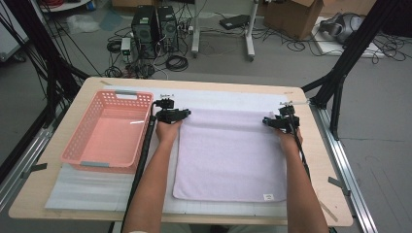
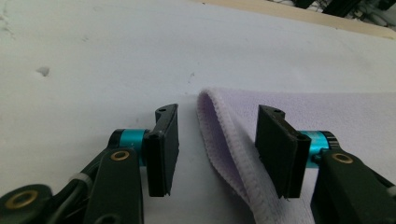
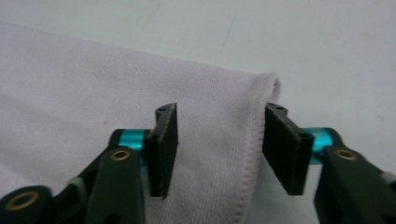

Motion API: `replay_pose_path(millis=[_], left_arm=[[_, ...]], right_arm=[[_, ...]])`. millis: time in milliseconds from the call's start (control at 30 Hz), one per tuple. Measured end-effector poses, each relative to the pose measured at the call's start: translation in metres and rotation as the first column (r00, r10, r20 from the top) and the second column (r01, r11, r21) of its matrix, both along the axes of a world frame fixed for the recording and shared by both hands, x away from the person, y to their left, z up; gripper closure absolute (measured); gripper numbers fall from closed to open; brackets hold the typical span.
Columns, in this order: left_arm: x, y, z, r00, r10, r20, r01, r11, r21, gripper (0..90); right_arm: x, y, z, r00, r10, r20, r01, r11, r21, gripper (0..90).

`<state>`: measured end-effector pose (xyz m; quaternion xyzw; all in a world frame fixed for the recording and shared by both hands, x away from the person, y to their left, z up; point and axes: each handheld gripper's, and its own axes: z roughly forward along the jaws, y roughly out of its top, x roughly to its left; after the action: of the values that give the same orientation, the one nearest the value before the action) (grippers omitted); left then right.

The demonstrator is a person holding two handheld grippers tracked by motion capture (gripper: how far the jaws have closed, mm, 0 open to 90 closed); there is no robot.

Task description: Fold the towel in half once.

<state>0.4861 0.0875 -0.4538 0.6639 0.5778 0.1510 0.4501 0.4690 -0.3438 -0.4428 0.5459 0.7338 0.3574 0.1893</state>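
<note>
I am working on a pale wooden table [image 1: 311,160] with a white mat [image 1: 228,99] spread over most of its top. Past the far edge the grey floor [image 1: 272,73] is strewn with cables; two black computer towers [image 1: 154,29] stand there, with a cardboard box [image 1: 296,17] to their right and white stand legs between them. Black frame struts slant down at both sides of the table.

A pink basket [image 1: 109,133] sits on the left part of the table, just beside my left forearm, and a black cable runs along its right wall. Nothing lies on the towel or between my hands.

The lilac towel [image 1: 231,155] lies flat on the mat, in the middle, with a small white label near its front right corner. My left gripper [image 1: 180,114] is at its far left corner and my right gripper [image 1: 270,121] at its far right corner.

In the left gripper view the jaws stand apart, and the towel's [image 2: 224,135] raised corner edge runs up between them, touched by neither pad. In the right gripper view the jaws are likewise released, straddling the towel's [image 3: 210,121] hemmed edge and corner without pressing on it.
</note>
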Motion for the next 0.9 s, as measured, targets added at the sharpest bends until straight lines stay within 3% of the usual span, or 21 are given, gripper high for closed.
replay_pose_path(millis=[33, 67, 100, 133, 233, 267, 400, 433, 467, 500, 533, 633, 700, 767, 900], left_arm=[[0.0, -0.001, 0.0, 0.9992, -0.04, -0.005, 0.04, 0.9992, 0.0, 65.1], [0.0, -0.006, 0.0, 0.9976, -0.069, 0.006, 0.069, 0.9971, 0.032, 80.4], [0.0, -0.007, 0.001, 0.9968, -0.08, 0.007, 0.08, 0.9957, 0.048, 85.0], [0.001, -0.007, 0.002, 0.9968, -0.079, 0.01, 0.078, 0.9957, 0.05, 86.7], [0.0, -0.002, 0.007, 0.9982, -0.037, 0.048, 0.036, 0.9992, 0.017, 87.5], [-0.001, -0.001, 0.01, 0.9972, -0.026, 0.07, 0.026, 0.9996, 0.008, 87.6], [-0.005, 0.0, 0.022, 0.9881, 0.023, 0.152, -0.023, 0.9997, -0.004, 87.5], [-0.005, 0.0, 0.022, 0.9867, 0.044, 0.157, -0.041, 0.9989, -0.025, 86.6], [-0.005, 0.001, 0.021, 0.9869, 0.063, 0.148, -0.058, 0.9975, -0.041, 81.7], [-0.005, 0.002, 0.02, 0.988, 0.078, 0.133, -0.072, 0.9964, -0.045, 65.4], [-0.005, 0.003, 0.019, 0.9906, 0.084, 0.108, -0.08, 0.9959, -0.042, 50.4], [-0.008, 0.005, 0.015, 0.9936, 0.059, 0.096, -0.057, 0.9982, -0.019, 42.9], [-0.01, 0.005, 0.014, 0.9958, 0.042, 0.081, -0.04, 0.9989, -0.023, 41.4], [-0.011, 0.005, 0.015, 0.9974, 0.013, 0.071, -0.011, 0.9993, -0.036, 40.4], [-0.017, 0.001, 0.023, 0.9931, -0.055, 0.103, 0.061, 0.9969, -0.051, 35.2]], right_arm=[[0.001, 0.002, -0.001, 1.0, 0.009, -0.003, -0.009, 1.0, -0.016, 59.7], [0.001, 0.005, -0.002, 0.9999, 0.008, 0.006, -0.008, 0.999, -0.034, 65.6], [0.001, 0.006, -0.002, 0.9998, 0.016, 0.011, -0.016, 0.999, -0.03, 74.9], [0.001, 0.007, -0.002, 0.9995, 0.029, 0.008, -0.029, 0.999, -0.022, 79.5], [-0.001, 0.016, 0.003, 0.9978, 0.056, 0.036, -0.051, 0.99, -0.13, 83.7], [-0.002, 0.017, 0.005, 0.9964, 0.057, 0.062, -0.048, 0.99, -0.134, 83.8], [-0.008, 0.015, 0.017, 0.9803, -0.007, 0.198, 0.017, 0.999, -0.045, 83.4], [-0.008, 0.016, 0.019, 0.9735, -0.019, 0.228, 0.029, 0.999, -0.042, 81.1], [-0.008, 0.017, 0.019, 0.9721, -0.037, 0.232, 0.047, 0.998, -0.038, 73.4], [-0.007, 0.016, 0.018, 0.9741, -0.069, 0.216, 0.078, 0.996, -0.033, 58.7], [-0.006, 0.015, 0.017, 0.9764, -0.097, 0.193, 0.102, 0.995, -0.017, 49.9], [-0.008, 0.007, 0.015, 0.9788, -0.142, 0.147, 0.14, 0.99, 0.028, 47.6], [-0.01, 0.006, 0.015, 0.9832, -0.115, 0.142, 0.113, 0.993, 0.022, 52.7], [-0.011, 0.007, 0.015, 0.9898, -0.075, 0.122, 0.076, 0.997, -0.004, 52.4], [-0.015, 0.002, 0.014, 0.992, -0.067, 0.107, 0.07, 0.997, -0.022, 48.9]])
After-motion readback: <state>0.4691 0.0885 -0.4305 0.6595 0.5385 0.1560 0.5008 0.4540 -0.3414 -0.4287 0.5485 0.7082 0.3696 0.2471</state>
